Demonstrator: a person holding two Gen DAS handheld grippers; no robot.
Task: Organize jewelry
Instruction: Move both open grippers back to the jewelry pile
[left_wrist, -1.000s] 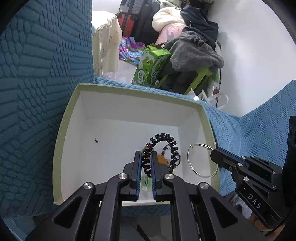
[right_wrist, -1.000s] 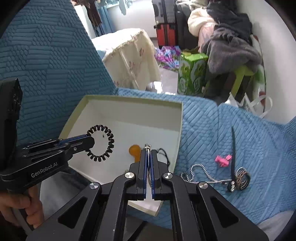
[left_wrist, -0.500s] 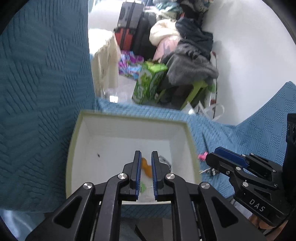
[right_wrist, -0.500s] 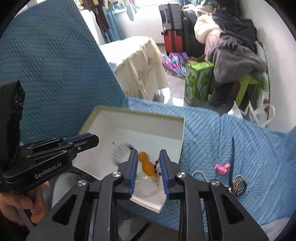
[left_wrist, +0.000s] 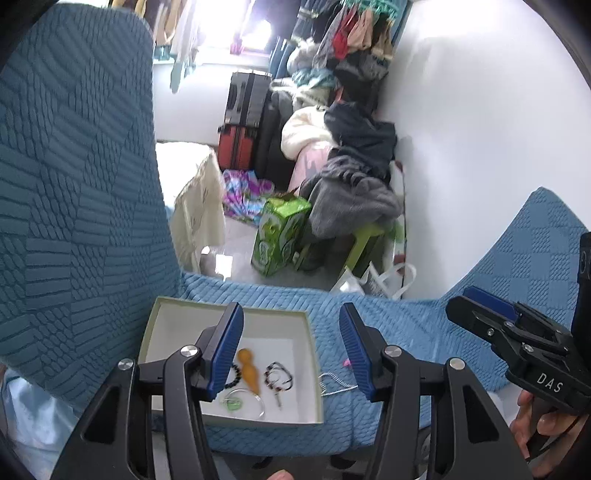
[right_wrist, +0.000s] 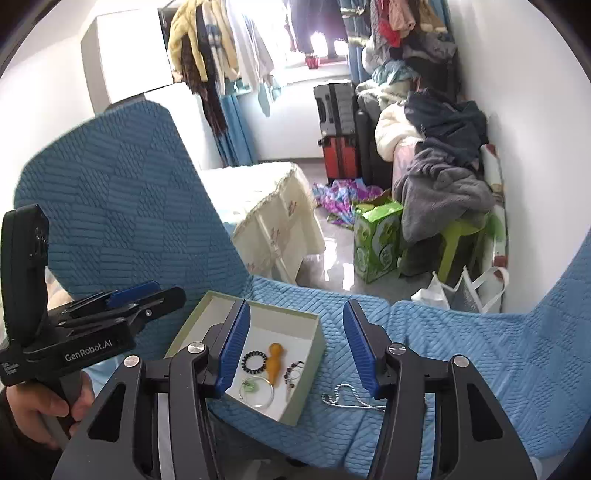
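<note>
A white box with a pale green rim (left_wrist: 147, 339) sits on the blue quilted seat. Inside lie a black coil hair tie (right_wrist: 254, 362), an orange pendant (right_wrist: 274, 363), a beaded bracelet (left_wrist: 279, 376) and a silver hoop (right_wrist: 258, 393). A silver chain (right_wrist: 347, 400) lies on the cover just right of the box, with a pink clip (left_wrist: 346, 363) near it. My left gripper (left_wrist: 291, 314) hangs above the box, its jaws opening with nothing between them. My right gripper (right_wrist: 296, 310) hovers beside it, also opening and holding nothing.
The blue backrest (left_wrist: 74, 184) rises on the left. Beyond the seat's far edge stand a green carton (left_wrist: 280, 236), a cloth-covered table (right_wrist: 266, 221), suitcases (right_wrist: 340, 129) and a pile of clothes (right_wrist: 443, 166). A hand (right_wrist: 37, 406) grips the left tool's handle.
Both grippers have lifted up and back from the box and opened. The coil hair tie and the silver hoop they held now lie inside the box.
</note>
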